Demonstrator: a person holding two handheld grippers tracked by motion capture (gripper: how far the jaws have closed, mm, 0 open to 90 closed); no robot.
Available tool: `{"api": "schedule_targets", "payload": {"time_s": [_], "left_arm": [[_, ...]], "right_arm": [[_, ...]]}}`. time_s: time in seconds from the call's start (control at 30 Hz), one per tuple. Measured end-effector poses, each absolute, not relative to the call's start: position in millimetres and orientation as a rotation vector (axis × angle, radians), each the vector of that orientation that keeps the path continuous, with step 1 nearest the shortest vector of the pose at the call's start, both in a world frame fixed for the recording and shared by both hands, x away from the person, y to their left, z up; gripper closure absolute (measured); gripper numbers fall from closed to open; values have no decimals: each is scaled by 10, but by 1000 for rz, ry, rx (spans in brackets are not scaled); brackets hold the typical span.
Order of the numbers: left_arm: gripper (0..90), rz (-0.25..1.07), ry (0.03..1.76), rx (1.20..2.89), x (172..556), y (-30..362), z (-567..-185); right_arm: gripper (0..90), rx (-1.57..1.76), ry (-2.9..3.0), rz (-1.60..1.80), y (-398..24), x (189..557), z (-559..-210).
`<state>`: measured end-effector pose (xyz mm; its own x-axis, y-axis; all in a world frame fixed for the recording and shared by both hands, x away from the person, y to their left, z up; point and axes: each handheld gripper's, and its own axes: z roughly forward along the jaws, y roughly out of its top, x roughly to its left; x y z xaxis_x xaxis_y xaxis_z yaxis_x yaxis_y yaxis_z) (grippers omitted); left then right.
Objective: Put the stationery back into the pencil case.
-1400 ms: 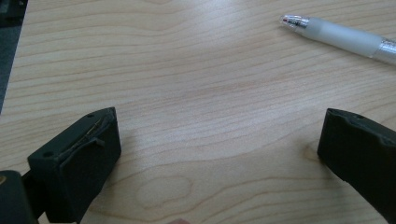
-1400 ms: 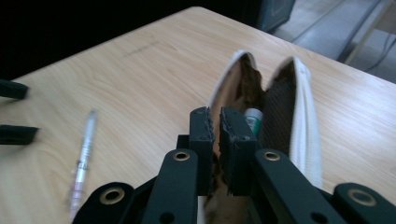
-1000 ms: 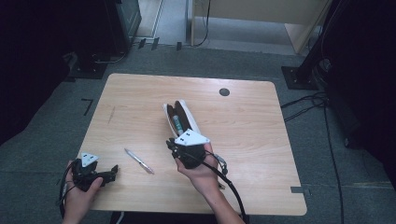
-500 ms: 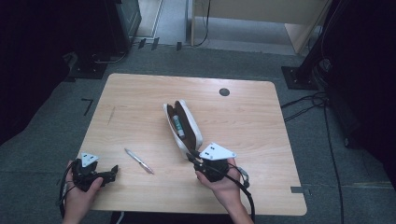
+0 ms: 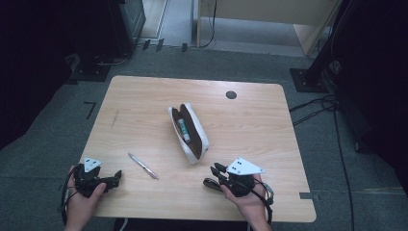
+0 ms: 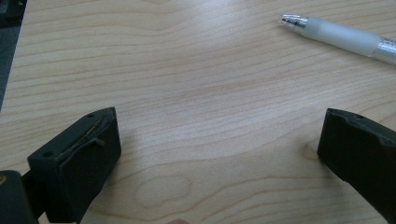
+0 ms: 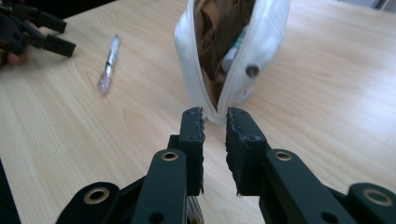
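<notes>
I had the case (image 5: pixel 188 132) as my landmark: a white pouch lying unzipped near the middle of the table (image 5: pixel 144 96), its brown lining showing and 1 small tube (image 5: pixel 183 130) with a green band inside it.

My right gripper (image 5: pixel 211 176) sat just off the near end of the case, close to the table's near edge, held in my right hand (image 5: pixel 248 197). In the right gripper view its 2 jaws pointed straight at the case's near end, tips (image 7: pixel 215 122) short of the white rim and not touching it. The gap between them was narrow, a slim slot with nothing in it, and the jaws had just been opening a little. The case's dark snap stud (image 7: pixel 252 71) faced me from its right side wall in that view.

My left gripper (image 5: pixel 115 177) lay well to the left of the case, at the near left corner of the table, in my left hand (image 5: pixel 82 199). Its jaws stood wide apart in the left gripper view, bare wood between them, holding nothing.

The pen (image 5: pixel 143 166) lay flat on the wood between the left gripper and the case, nearer the case, slanted. In the left gripper view its silver tip and frosted barrel (image 6: pixel 341 37) lay beyond the right jaw, clear of both jaws.
</notes>
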<state>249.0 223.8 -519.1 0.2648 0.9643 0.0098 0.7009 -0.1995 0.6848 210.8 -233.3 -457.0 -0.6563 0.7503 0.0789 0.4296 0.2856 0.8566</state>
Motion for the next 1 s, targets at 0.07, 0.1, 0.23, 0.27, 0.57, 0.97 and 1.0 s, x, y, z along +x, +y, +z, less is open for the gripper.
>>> {"api": "schedule_targets", "payload": {"time_s": [0.07,0.1,0.23,0.27,0.57,0.97,1.0], "left_arm": [[0,605,1500,1975,2490,2238,-5191],[0,605,1500,1975,2490,2238,-5191],[0,605,1500,1975,2490,2238,-5191],[0,605,1500,1975,2490,2238,-5191],[0,605,1500,1975,2490,2238,-5191],[0,605,1500,1975,2490,2238,-5191],[0,605,1500,1975,2490,2238,-5191]], "right_arm": [[757,1087,2226,1314,-2384,2088,-4620],[752,1087,2229,1311,-2409,2080,-4642],[733,1113,2244,1315,-2492,2047,-4718],[727,1115,2248,1314,-2515,2043,-4744],[709,1141,2281,1342,-2660,1940,-4897],[689,1101,2358,1344,-2730,1850,-5082],[698,1103,2363,1338,-2725,1848,-5099]]}}
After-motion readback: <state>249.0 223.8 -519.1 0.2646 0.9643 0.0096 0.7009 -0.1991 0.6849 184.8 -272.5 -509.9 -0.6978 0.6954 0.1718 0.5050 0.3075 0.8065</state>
